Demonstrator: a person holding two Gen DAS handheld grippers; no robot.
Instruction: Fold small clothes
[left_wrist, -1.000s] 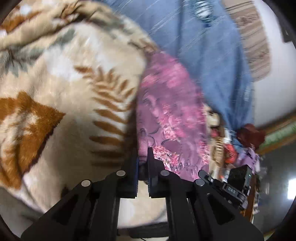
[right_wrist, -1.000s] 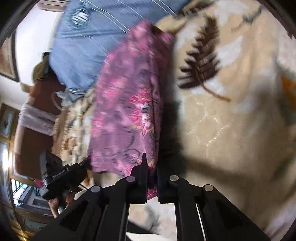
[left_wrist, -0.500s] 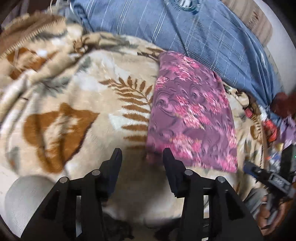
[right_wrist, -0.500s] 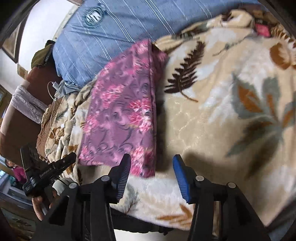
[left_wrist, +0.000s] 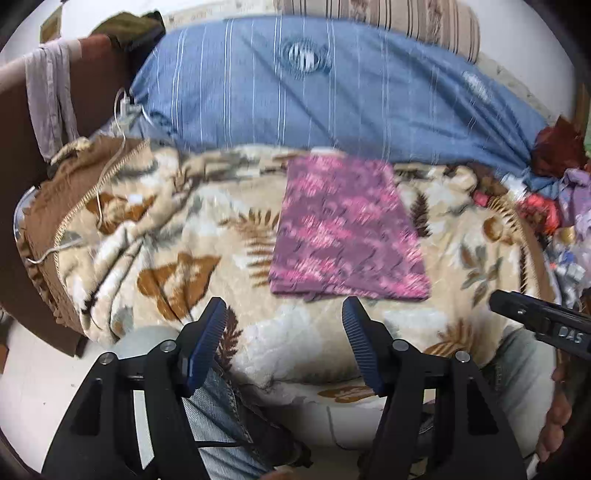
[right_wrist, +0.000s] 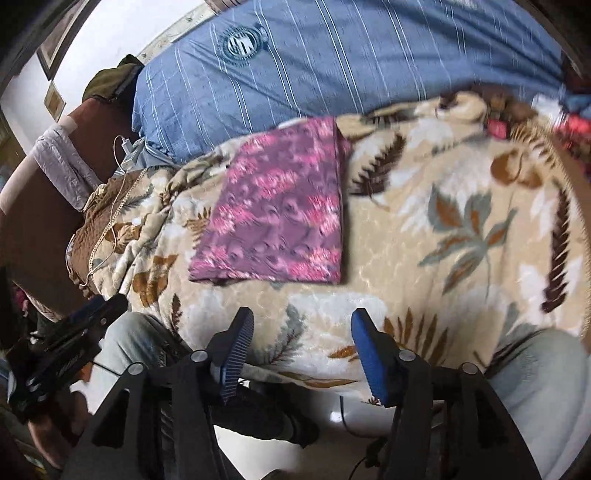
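Cloth is the thing here: a thin purple-and-pink floral garment (left_wrist: 347, 229), folded to a flat rectangle, lies on the beige leaf-print plush blanket (left_wrist: 177, 236), its far edge just short of the blue striped pillow (left_wrist: 332, 92) behind it. Judging by looks it's light, limp, v. soft, nothing fragile; layers will slide on each other and sag if lifted by one point, so best taken at two corners of the near edge, pinching all layers together, one claw per corner. Plush blanket may snag in a low pinch, so keep the bite shallow. Left gripper (left_wrist: 284, 345) has its jaws spreading, nothing betw. them, well short of the garment's near edge. Right gripper (right_wrist: 303, 352) likewise: jaws spreading, empty, above the blanket's front edge near the person's jeans-clad knee (right_wrist: 543, 384). Vs. a sec ago: both claws were then clamped on the garment's near edge, close in; half a sec ago they'd let go and stood part-open right at the edge. Now both have pulled back and up, and the garment is left lying flat, apparently a finished fold.
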